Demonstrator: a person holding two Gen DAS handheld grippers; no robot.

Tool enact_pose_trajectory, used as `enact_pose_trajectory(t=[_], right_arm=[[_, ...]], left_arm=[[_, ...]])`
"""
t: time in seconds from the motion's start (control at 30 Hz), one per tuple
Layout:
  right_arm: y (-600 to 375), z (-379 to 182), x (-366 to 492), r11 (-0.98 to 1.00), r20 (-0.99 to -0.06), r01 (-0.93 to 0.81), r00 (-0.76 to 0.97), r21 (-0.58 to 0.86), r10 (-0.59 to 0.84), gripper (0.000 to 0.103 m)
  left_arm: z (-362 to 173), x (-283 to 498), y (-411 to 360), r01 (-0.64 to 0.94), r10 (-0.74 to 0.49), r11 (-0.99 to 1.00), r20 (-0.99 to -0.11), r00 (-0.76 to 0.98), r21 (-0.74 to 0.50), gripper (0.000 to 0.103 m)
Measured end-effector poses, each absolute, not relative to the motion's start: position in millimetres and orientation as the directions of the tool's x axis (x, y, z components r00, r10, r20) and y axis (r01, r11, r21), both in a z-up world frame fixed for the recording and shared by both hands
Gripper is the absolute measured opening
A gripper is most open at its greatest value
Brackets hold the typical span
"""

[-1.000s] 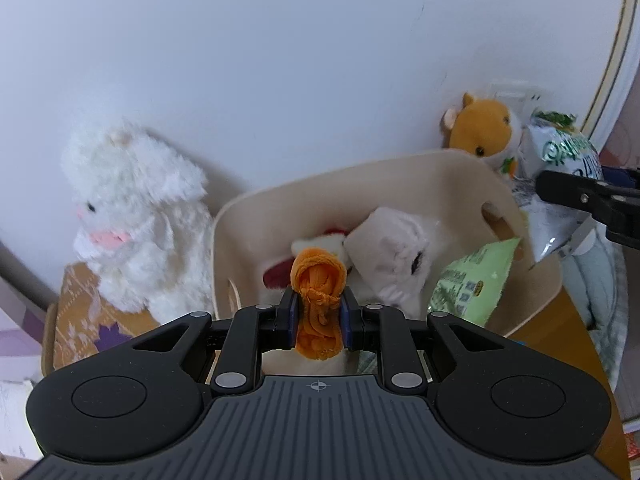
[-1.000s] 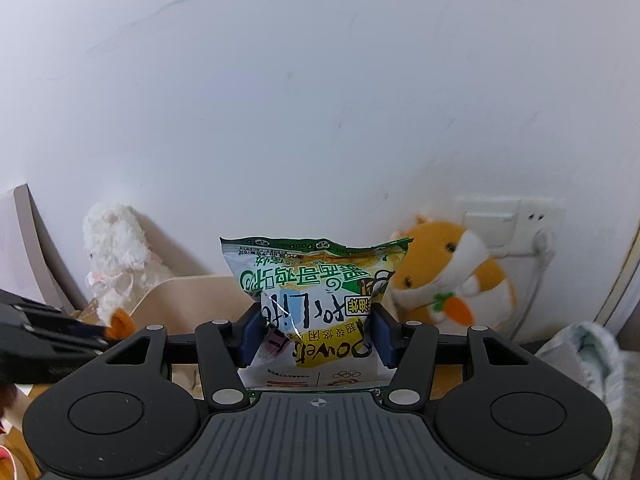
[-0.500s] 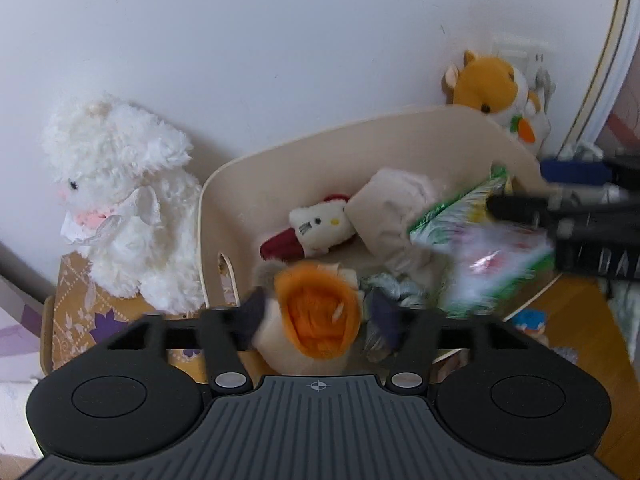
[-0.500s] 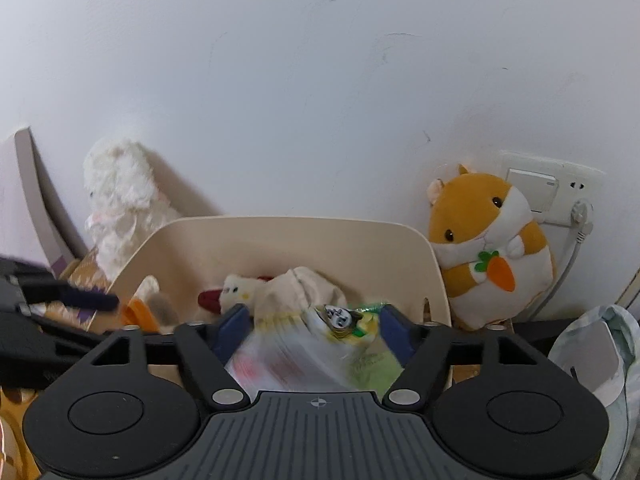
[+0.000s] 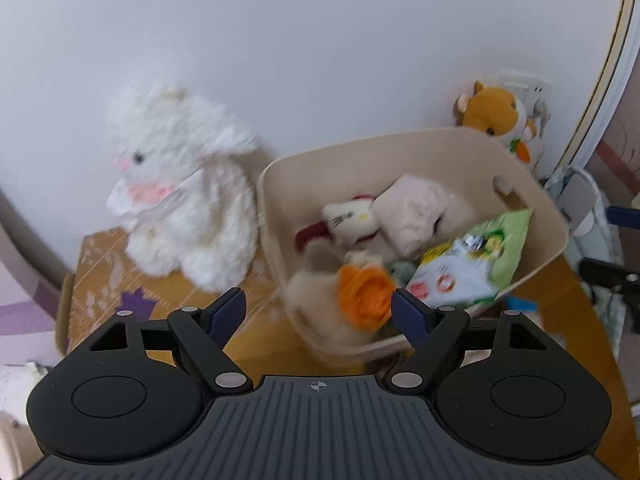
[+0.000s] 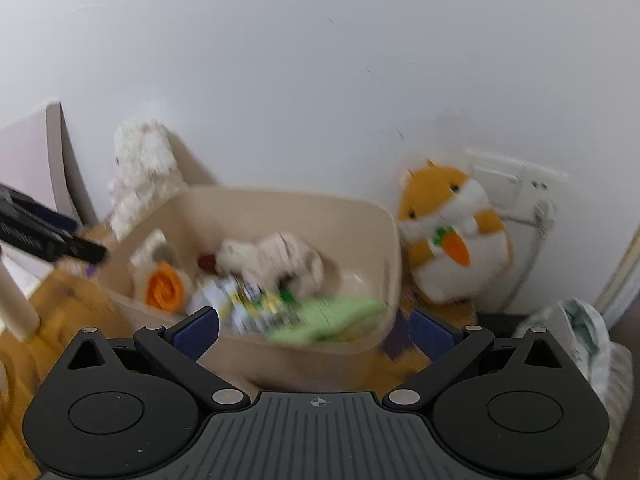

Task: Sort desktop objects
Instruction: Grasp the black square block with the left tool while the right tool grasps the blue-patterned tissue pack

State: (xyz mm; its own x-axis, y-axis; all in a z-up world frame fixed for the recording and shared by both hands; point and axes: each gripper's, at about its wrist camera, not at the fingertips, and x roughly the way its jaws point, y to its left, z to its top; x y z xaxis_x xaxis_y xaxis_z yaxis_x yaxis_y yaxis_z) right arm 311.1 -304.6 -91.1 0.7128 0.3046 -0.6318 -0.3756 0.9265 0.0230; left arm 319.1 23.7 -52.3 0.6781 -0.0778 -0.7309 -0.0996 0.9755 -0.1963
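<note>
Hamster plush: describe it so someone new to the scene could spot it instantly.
Start at the beige bin against the white wall. The hamster plush sits just outside the bin's right end, in front of the wall socket. It is the only orange-and-white toy, holding a small carrot on its chest; the white plush at the bin's other end is plain white.

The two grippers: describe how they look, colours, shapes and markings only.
The left gripper and the right gripper look alike: a matte black body with a ribbed grey top plate bearing a small crosshair mark, two round black discs at the sides, angular black linkage arms with silver pivot pins, and dark blue finger pads. No cables or sleeves show.
</note>
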Motion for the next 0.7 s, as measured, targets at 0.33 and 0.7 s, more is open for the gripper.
enact_pose_trajectory(t=[0.33,0.7], right_arm=[[-340,-149,278,0.961,-0.749,-0.277,0.633,0.02,0.198,0.103],[-323,-190,270,0.979,-0.814,-0.196,0.559,0.057,0.159,0.103]], left_arm=[[-117,287,41,-0.135,-0.018,0.985,-0.834,0.552,-0.111,0.081],[-161,292,31,-0.149,-0.029,0.983,-0.882,0.471,-0.111,0.081]])
